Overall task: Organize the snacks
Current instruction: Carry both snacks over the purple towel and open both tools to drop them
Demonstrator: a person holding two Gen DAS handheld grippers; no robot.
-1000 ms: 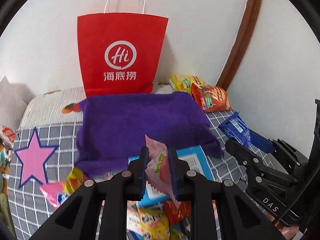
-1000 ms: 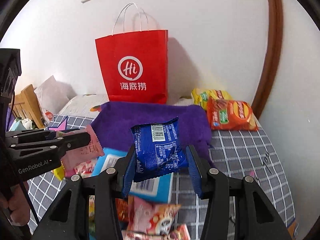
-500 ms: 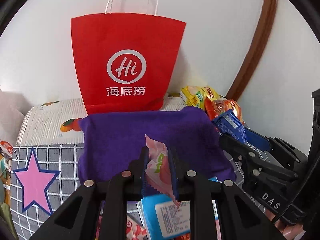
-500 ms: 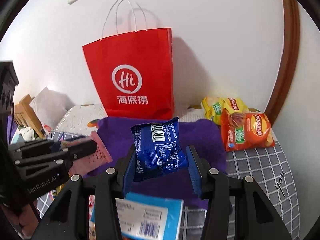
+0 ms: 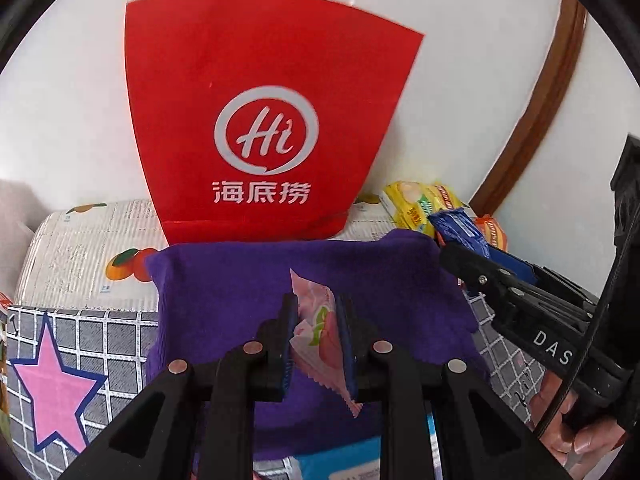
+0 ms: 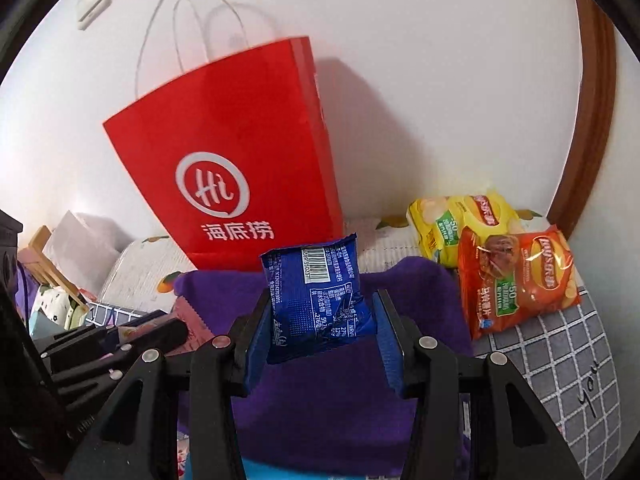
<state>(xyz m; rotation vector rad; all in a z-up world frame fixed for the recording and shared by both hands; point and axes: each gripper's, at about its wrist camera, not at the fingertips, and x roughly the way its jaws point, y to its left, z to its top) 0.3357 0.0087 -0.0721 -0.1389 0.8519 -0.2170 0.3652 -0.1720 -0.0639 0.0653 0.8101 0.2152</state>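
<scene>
We carry 2 snacks at once, and the move ahead turns on the tall red paper bag with the white "Hi" logo (image 5: 264, 120), which stands upright straight ahead of both grippers against the white wall, its open mouth well above the level of the fingers, so we judge that each packet must rise before it can go in. Our left gripper (image 5: 317, 336) is closed narrow on a small pink crinkle-edged candy packet (image 5: 320, 328), held on edge with its long axis running up and slightly away from us. Our right gripper (image 6: 320, 334) clamps a dark blue foil snack packet with a white barcode (image 6: 318, 300), standing upright between the pads, its barcode end uppermost. From the left gripper's view the bag is dead ahead and fills the upper frame; from the right gripper it lies ahead and to the left, so we judge the left hand nearer to it. Below and between us and the bag spreads a rumpled purple cloth (image 5: 360, 280), lying on a grey checked sheet (image 6: 560, 344). Off to the right of the right gripper lie a yellow crisp bag (image 6: 460, 220) and an orange-red crisp bag (image 6: 516, 280), overlapping and near the wall. The bag's thin white string handles (image 6: 180, 20) stand over the mouth and could snag a packet.
</scene>
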